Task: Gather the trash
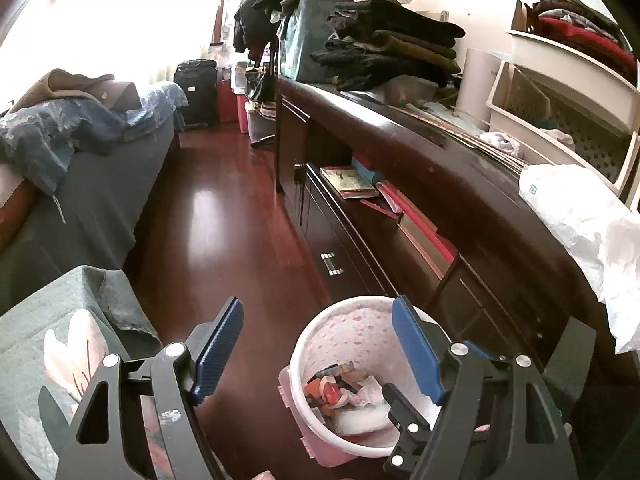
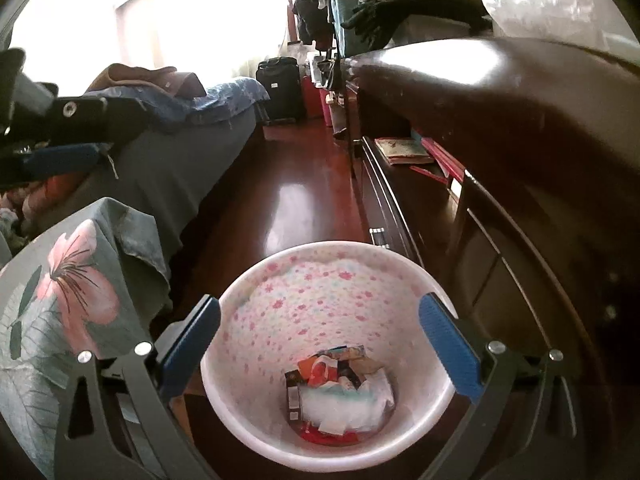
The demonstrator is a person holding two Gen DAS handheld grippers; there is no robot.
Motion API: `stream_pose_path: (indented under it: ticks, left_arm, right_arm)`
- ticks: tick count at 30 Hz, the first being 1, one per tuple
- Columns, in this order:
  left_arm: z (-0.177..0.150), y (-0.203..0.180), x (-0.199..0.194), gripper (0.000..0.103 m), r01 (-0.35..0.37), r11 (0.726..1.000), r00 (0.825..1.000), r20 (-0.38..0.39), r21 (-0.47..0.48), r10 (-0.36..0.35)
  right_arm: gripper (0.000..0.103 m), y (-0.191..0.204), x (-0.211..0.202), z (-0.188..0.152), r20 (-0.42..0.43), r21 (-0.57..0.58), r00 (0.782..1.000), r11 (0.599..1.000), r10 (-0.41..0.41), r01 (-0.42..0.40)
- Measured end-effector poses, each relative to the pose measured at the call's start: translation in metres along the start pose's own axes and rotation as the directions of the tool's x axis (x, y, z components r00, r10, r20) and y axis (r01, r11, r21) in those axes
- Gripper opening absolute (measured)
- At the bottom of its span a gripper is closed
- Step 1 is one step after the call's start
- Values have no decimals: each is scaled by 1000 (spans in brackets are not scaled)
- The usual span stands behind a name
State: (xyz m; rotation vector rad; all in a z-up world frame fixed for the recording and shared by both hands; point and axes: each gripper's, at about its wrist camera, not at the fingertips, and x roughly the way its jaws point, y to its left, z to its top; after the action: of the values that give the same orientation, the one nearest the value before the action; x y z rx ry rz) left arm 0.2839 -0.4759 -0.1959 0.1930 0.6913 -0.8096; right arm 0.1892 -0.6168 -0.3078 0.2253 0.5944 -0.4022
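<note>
A white waste bin with a pink flower pattern (image 2: 320, 300) stands on the dark wood floor beside a long dark cabinet. Several crumpled wrappers and papers (image 2: 340, 392) lie at its bottom. My right gripper (image 2: 320, 344) is open and empty, directly above the bin's mouth. My left gripper (image 1: 320, 344) is open and empty, above the floor, with the bin (image 1: 344, 340) below its right finger. A crumpled white plastic bag (image 1: 584, 232) lies on the cabinet top at the right of the left wrist view. Part of the right gripper (image 1: 404, 412) shows over the bin there.
A bed with a green floral cover (image 2: 72, 292) and blue bedding (image 1: 80, 124) runs along the left. The dark cabinet (image 1: 440, 184) holds books (image 1: 352, 180) on an open shelf, piled clothes (image 1: 384, 40) and white baskets (image 1: 560, 92). A black suitcase (image 1: 198, 92) stands at the far end.
</note>
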Motion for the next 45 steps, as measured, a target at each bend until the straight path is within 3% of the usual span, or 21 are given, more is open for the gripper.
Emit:
stream_pose_path:
  ticks: [7,10,15,19,21,24,27,29,33,39,41,45]
  left_arm:
    - [-3,1,-11,77,16,1000,1000,8,-12,-16]
    - [-9,4,-28,84,9,1000,1000,19,-17,-8]
    - [-28,22,-79,93,-67,996,996,59,-52,70]
    - [-54,56,-144,99,-181,976,977,94,-124,193]
    - [-67,70,-171,99,-247,957,959,100,-153,264]
    - [-94,97,-224,99,-364,905,916,94,-220,391]
    - [-116,116,-267,99,-424,861,880,95,-281,465]
    - [-136,125,-304,99,-466,824,847,107,-323,521]
    - [-164,130,-360,99,-516,772,795,127,-372,593]
    - [-190,126,-424,99,-563,726,740,151,-396,656]
    - [-197,123,-445,99,-590,700,710,154,-403,687]
    - [-209,124,-477,99,-585,681,683,185,-440,706]
  right_arm:
    - [100,6,-25,-7,-8,13,1000,1000,1,-1]
    - [100,12,-41,-11,-51,38,999,999,14,-13]
    - [100,43,-82,-16,-94,55,992,995,89,-84]
    - [100,95,-125,-24,-93,-15,986,990,139,-141]
    - [100,121,-146,-30,-89,-45,982,984,166,-170]
    - [100,162,-178,-40,-86,-88,971,970,221,-229]
    - [100,196,-211,-47,-68,-137,964,955,256,-263]
    - [100,216,-230,-50,-53,-168,959,944,280,-285]
    - [100,250,-276,-53,-8,-232,947,921,321,-314]
    - [100,284,-334,-51,71,-308,932,896,356,-319]
    - [100,295,-352,-50,109,-331,930,895,352,-300]
    - [100,306,-376,-48,161,-359,924,892,347,-273]
